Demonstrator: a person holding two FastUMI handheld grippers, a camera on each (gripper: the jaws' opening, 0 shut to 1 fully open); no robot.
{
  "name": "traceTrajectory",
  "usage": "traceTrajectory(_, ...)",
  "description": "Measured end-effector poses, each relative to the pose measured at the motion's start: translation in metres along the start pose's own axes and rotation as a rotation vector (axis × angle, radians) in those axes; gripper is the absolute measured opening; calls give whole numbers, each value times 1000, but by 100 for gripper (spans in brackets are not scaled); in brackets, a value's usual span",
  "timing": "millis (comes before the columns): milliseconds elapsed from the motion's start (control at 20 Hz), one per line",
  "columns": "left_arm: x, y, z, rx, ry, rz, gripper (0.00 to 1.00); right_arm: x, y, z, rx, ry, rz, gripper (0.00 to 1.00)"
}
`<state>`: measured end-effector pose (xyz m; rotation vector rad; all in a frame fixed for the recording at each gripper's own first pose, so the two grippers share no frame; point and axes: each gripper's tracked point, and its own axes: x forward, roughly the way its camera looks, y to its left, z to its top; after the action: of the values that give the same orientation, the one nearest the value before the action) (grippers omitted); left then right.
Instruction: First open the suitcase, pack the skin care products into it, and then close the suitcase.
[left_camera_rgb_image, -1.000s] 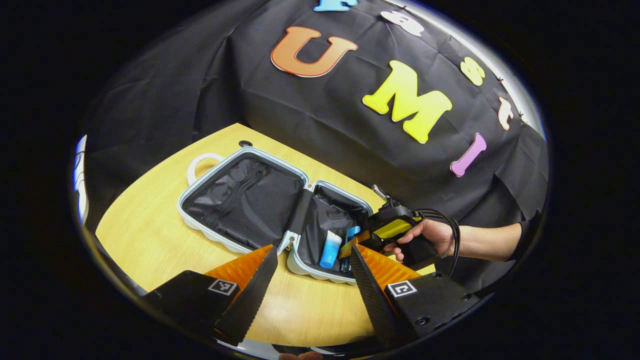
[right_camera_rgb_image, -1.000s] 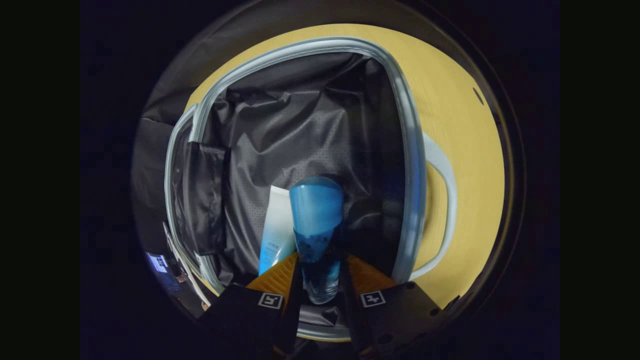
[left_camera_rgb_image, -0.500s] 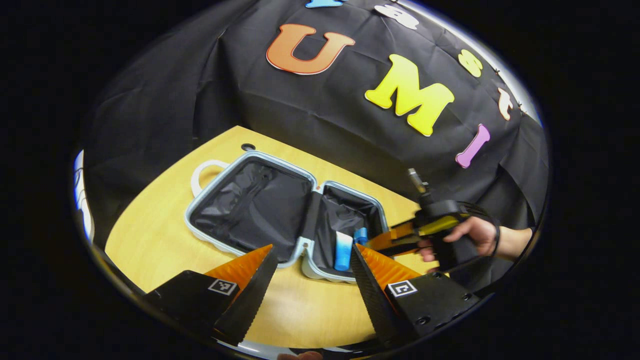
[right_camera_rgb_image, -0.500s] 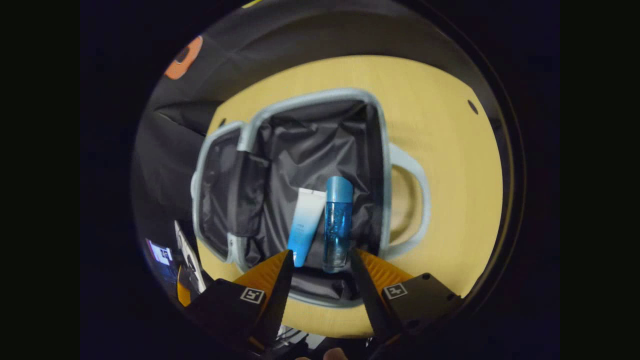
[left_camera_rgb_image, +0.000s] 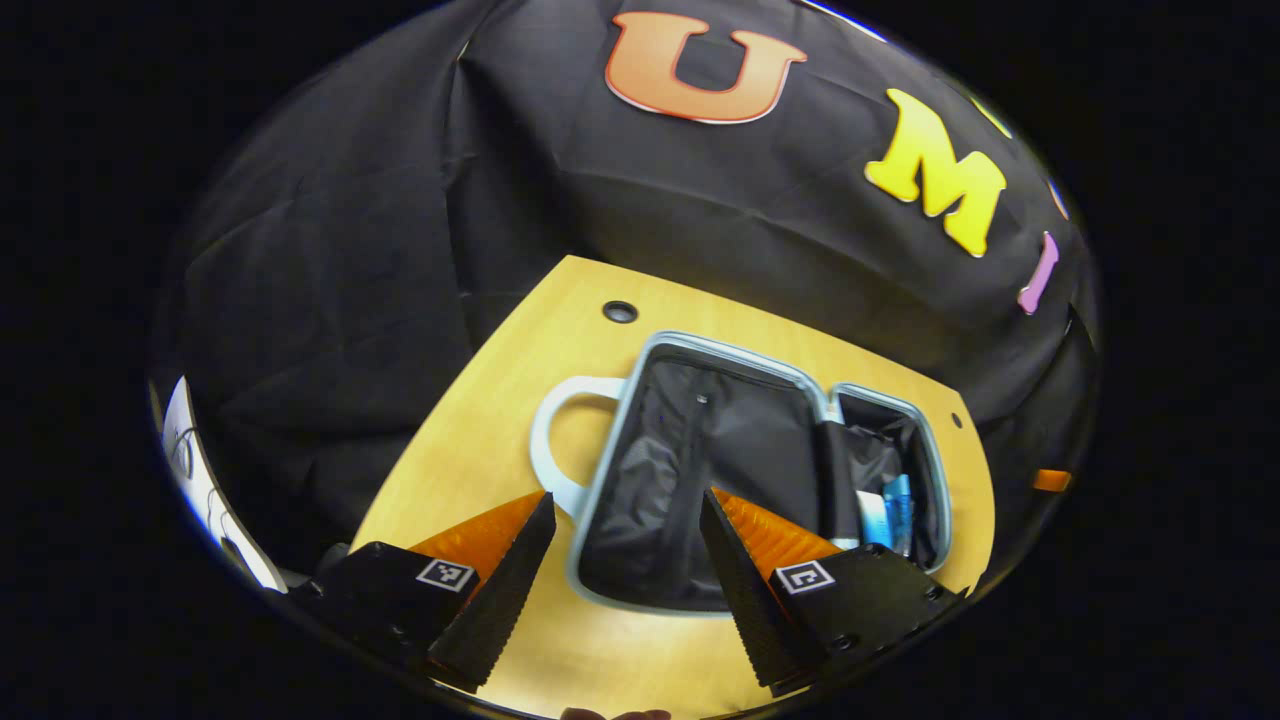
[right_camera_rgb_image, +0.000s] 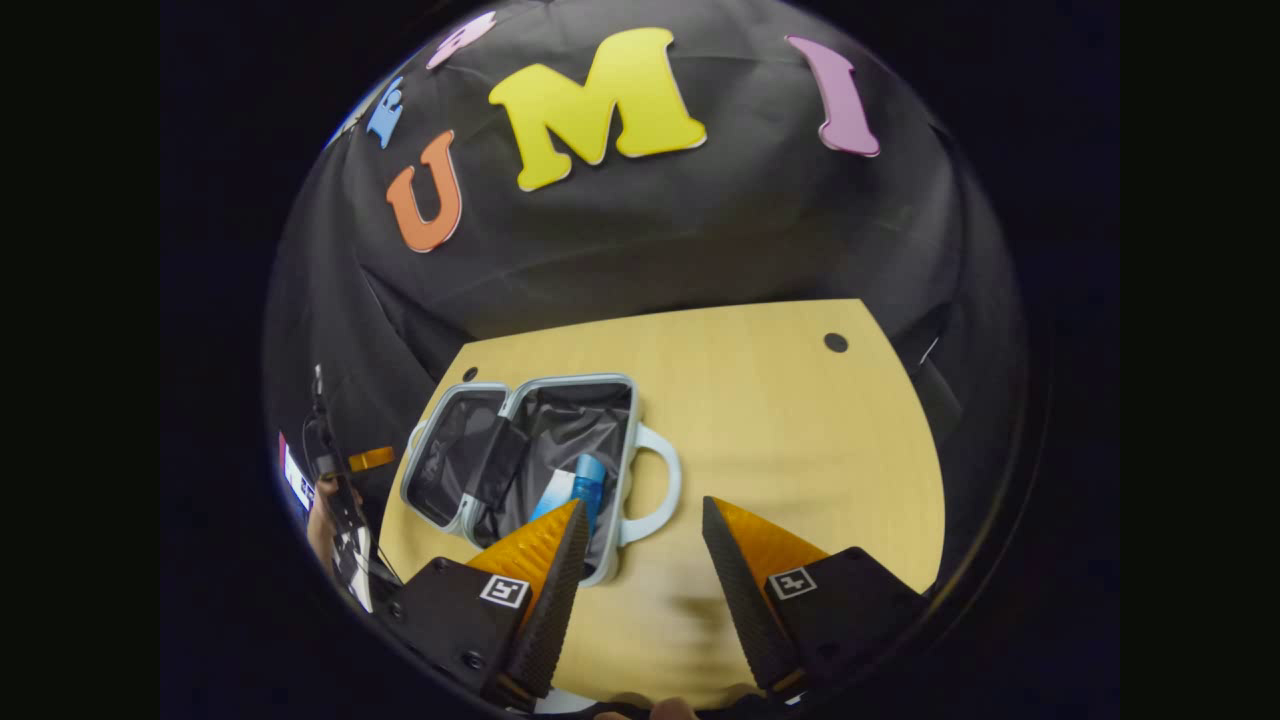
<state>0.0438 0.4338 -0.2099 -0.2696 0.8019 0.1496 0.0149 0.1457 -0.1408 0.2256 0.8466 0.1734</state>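
Observation:
The pale blue suitcase (left_camera_rgb_image: 700, 346) lies open on the wooden table (left_camera_rgb_image: 480, 450), both dark-lined halves facing up. In the left gripper view my left gripper (left_camera_rgb_image: 625, 497) is open just above the near half, beside its white handle (left_camera_rgb_image: 545, 440). The far half holds a white-and-blue tube (left_camera_rgb_image: 872, 505) and a blue bottle (left_camera_rgb_image: 900, 500) side by side. In the right gripper view my right gripper (right_camera_rgb_image: 643, 502) is open and empty above the table, to the right of the suitcase (right_camera_rgb_image: 570, 381). The blue bottle (right_camera_rgb_image: 588, 478) and tube (right_camera_rgb_image: 553, 495) lie in its nearer half, by the handle (right_camera_rgb_image: 665, 485).
Black cloth walls close in the table's far side. The tabletop (right_camera_rgb_image: 800, 430) has a round cable hole (right_camera_rgb_image: 835, 342), also in the left gripper view (left_camera_rgb_image: 620, 311). A hand (right_camera_rgb_image: 322, 515) holding the other gripper shows at the left edge of the right gripper view.
My right gripper let go of the blue bottle in the suitcase, opened and pulled up and back. My left gripper swung over toward the near half and its handle.

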Motion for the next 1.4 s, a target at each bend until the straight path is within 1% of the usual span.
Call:
traceTrajectory(150, 39, 29, 17, -29, 49, 34, 93, -19, -30, 7, 82, -17, -38, 69)
traceTrajectory(300, 76, 42, 6, -16, 124, 60, 92, -27, -54, 20, 143, -45, -92, 69)
traceTrajectory(400, 89, 60, -1, -9, 165, 105, 90, -30, -58, 29, 145, -78, -108, 69)
traceTrajectory(500, 101, 66, 7, -29, 143, 115, 88, -34, -56, 31, 118, -93, -113, 69)
traceTrajectory(600, 113, 61, 7, -62, 139, 107, 81, -33, -51, 25, 107, -80, -107, 69)
traceTrajectory(650, 115, 61, 1, -74, 151, 113, 82, -33, -47, 25, 108, -76, -99, 69)
traceTrajectory(700, 115, 61, -4, -91, 158, 119, 70, -33, -46, 24, 108, -73, -96, 69)
traceTrajectory(750, 115, 60, -7, -117, 157, 119, 55, -33, -45, 23, 108, -75, -91, 69)
traceTrajectory(800, 115, 58, -8, -148, 151, 112, 57, -34, -45, 23, 106, -77, -90, 69)
traceTrajectory(850, 116, 53, -9, -192, 141, 78, 48, -32, -45, 21, 102, -75, -88, 69)
traceTrajectory(900, 111, 52, -6, -230, 130, 89, 33, -33, -48, 19, 99, -70, -92, 69)
traceTrajectory(950, 110, 50, -3, -243, 121, 88, 19, -35, -49, 17, 101, -65, -93, 69)
traceTrajectory(1000, 109, 49, -1, -235, 112, 90, 26, -38, -52, 17, 99, -75, -101, 69)
traceTrajectory(1050, 107, 48, 3, -215, 88, 96, 16, -40, -56, 20, 88, -98, -105, 69)
traceTrajectory(1150, 93, 43, 24, -173, 19, 128, 13, -48, -66, 25, 63, -147, -131, 70)
traceTrajectory(1200, 82, 38, 40, -154, -32, 142, 13, -59, -73, 25, 50, -171, -158, 70)
traceTrajectory(1250, 67, 32, 56, -136, -83, 154, 12, -64, -79, 33, 38, -212, -180, 65)
traceTrajectory(1300, 51, 23, 70, -119, -129, 168, 11, -70, -88, 39, 23, -268, -206, 71)
traceTrajectory(1400, 13, -3, 97, -109, -226, 194, 11, -82, -105, 46, 2, -359, -263, 71)
